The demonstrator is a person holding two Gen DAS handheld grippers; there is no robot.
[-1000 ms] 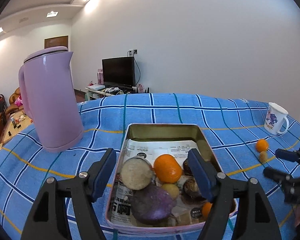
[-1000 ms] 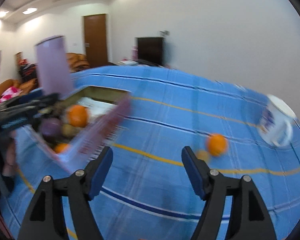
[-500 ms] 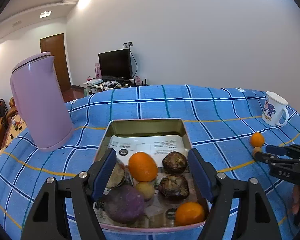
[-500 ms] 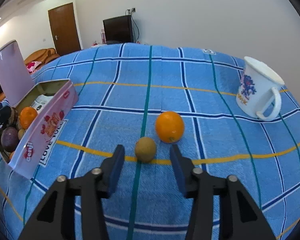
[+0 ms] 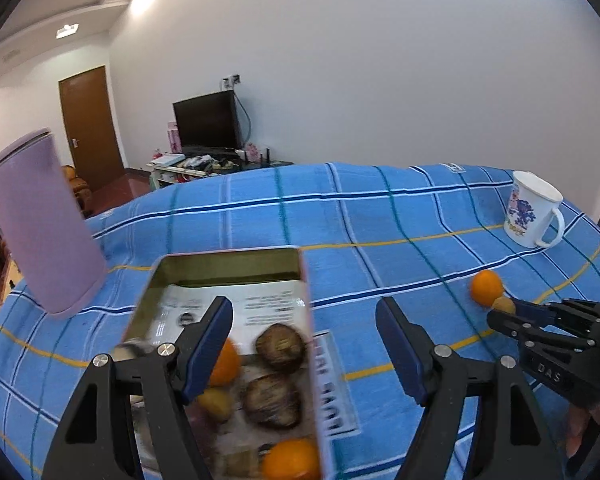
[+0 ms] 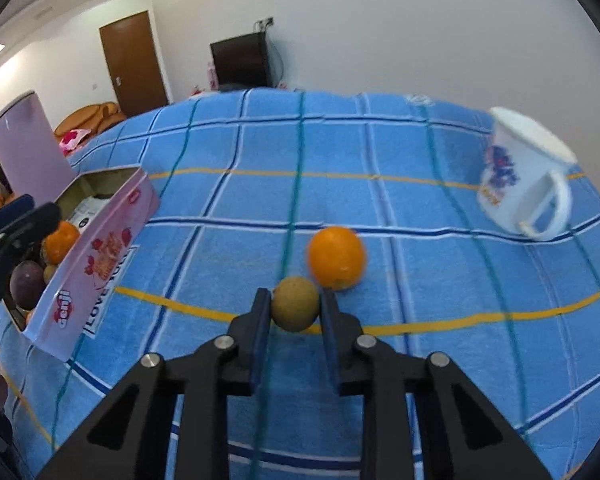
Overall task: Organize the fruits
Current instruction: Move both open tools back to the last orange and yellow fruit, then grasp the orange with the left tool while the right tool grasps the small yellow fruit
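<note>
My right gripper [image 6: 294,308] is pinching the small brown fruit [image 6: 295,309] across its middle, pads having just closed on both flanks as it is sitting on the blue tablecloth [image 6: 420,280], touching the orange [image 6: 336,257]. It is looking light, firm and round, so I am judging it liable to roll; centred pressure suits. My left gripper [image 5: 304,344] is hanging wide and empty above the tin [image 5: 228,268].

- Lilac jug [image 5: 40,224] upright on the checked blue cloth [image 5: 380,232]
- White mug [image 5: 534,210] at the cloth's far right
- TV [image 5: 206,120] and door [image 5: 90,124] behind
</note>
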